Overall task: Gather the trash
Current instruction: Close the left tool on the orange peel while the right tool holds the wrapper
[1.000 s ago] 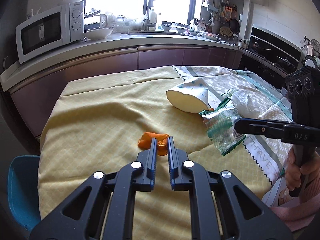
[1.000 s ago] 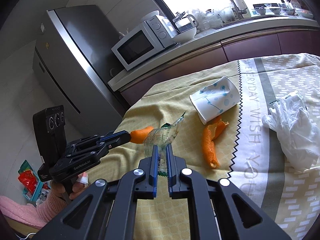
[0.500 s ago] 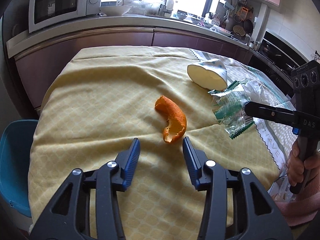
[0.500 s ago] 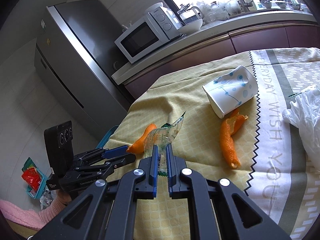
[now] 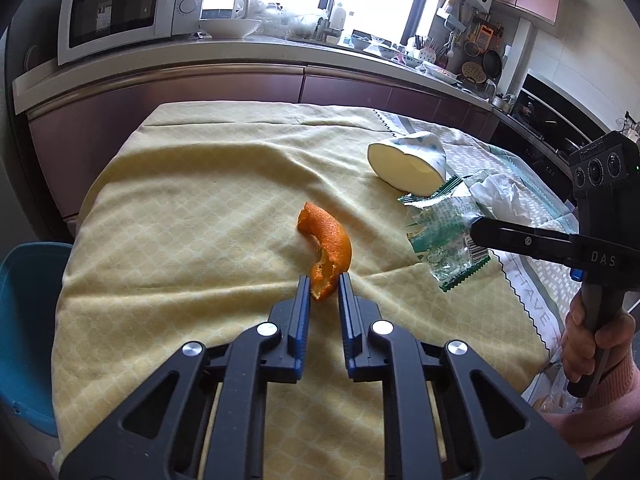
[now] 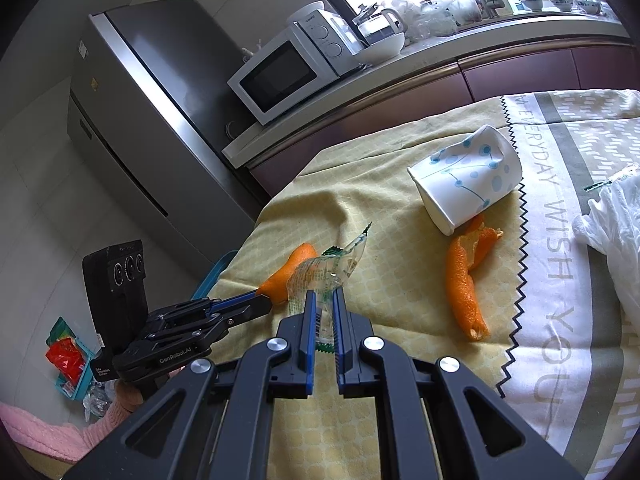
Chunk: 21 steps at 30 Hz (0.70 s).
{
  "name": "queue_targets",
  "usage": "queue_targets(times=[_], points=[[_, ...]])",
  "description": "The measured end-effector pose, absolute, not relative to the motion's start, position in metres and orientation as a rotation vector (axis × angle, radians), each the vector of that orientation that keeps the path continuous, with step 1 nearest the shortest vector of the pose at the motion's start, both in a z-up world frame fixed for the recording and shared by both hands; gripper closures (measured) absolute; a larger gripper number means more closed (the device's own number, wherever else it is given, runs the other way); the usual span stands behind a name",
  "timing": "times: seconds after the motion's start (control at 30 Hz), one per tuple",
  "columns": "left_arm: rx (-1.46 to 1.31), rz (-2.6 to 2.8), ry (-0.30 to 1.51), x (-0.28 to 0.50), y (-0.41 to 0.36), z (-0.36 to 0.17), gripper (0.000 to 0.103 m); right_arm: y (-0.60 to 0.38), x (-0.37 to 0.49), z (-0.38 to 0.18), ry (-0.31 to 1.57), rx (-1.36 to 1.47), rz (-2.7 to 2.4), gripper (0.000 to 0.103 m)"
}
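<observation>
Left gripper point(image 5: 324, 282) fingers, open wider earlier, closing around orange peel point(image 5: 326, 246).

"EVERYDAY WISH YOU" on tablecloth point(image 6: 560, 240)

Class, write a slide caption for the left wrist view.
Left gripper closing on an orange peel; right gripper holds a wrapper.
</observation>
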<state>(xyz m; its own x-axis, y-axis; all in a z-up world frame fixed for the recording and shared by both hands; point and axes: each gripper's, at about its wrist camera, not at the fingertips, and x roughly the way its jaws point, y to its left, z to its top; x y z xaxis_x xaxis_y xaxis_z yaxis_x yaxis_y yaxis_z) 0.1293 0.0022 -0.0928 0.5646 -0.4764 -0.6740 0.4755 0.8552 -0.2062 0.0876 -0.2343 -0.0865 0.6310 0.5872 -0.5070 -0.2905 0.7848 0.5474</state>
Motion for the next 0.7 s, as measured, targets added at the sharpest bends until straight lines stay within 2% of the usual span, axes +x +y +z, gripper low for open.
queue_targets(times=[0.7], points=[[-0.003,-0.418,0.700,0.094,0.068,-0.063,0.091,-0.181,0.101,-0.065,0.711,0.374,0.647,0.096]])
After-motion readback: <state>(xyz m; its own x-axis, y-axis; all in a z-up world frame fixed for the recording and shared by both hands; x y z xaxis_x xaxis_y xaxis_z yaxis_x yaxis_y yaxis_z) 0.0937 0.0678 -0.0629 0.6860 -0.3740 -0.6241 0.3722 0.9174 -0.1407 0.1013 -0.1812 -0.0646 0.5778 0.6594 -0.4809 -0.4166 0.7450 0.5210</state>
